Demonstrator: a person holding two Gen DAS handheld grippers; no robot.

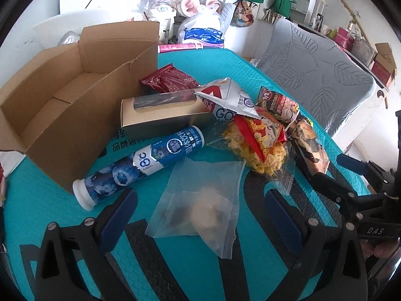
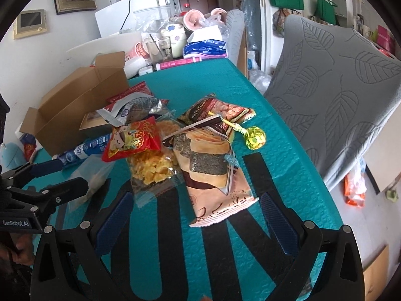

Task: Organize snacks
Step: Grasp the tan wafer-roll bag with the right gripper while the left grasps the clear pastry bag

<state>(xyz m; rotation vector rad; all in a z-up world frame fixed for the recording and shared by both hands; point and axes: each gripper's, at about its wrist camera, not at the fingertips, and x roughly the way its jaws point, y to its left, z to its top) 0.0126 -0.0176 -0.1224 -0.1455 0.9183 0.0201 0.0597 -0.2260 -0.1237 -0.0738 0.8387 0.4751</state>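
Both grippers, left gripper and right gripper, hover with fingers wide, holding nothing. Lower centre of the left view, a clear zip bag lies on the table: light, limp, slippery; pinch 1 edge.

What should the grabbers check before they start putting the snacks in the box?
1. Cardboard box open on top, with room inside: ok.
2. Left gripper open, holding nothing: ok.
3. Right gripper open, holding nothing: ok.
4. Clear zip bag lies flat between the left fingers, nothing on top: ok.
5. Seaweed snack pack free to lift: not ok, a wrapper overlaps its far end.
6. Blue tube will stay put: cannot tell.
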